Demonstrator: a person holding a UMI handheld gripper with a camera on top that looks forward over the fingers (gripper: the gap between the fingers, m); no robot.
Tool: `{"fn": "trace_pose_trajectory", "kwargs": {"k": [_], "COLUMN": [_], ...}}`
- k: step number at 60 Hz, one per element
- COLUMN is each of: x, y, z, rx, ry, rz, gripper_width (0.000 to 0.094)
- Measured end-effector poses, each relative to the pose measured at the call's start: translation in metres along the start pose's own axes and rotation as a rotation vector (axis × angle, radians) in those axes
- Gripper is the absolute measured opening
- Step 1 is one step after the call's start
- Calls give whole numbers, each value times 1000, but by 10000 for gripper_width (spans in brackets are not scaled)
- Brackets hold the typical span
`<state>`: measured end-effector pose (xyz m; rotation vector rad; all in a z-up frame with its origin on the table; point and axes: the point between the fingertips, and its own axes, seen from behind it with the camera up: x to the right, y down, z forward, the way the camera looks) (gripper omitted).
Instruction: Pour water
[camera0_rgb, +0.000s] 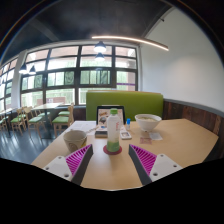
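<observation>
Gripper view. Gripper (112, 160) fingers spread wide, magenta pads (80, 158) facing inward, nothing held; bare wood of the surface (110, 175) shows between them. Bottle (113, 133) stands upright on the surface just ahead of the fingers, in line with the gap between them, clear-bodied with a green band low down; it touches neither finger. Left of the bottle, near the left edge: a white bowl (75, 136). Right of the bottle, toward the far right edge: a larger white bowl (148, 123) on a foot. Behind the bottle, at the far edge: a flat tray-like item (97, 128) with contents too small to make out. Beyond the surface: green bench back (124, 102), then tall windows (70, 70). Long ceiling light (130, 42) overhead. More tables and chairs (40, 118) at left.
</observation>
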<state>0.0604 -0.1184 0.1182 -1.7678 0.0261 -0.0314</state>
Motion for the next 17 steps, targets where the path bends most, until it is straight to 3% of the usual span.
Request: {"fn": "trace_pose_trajectory", "kwargs": {"k": [17], "x": [1], "y": [11], "z": [-68], "rx": [17], "ry": [-49], "rz": [14], "gripper_width": [824]}}
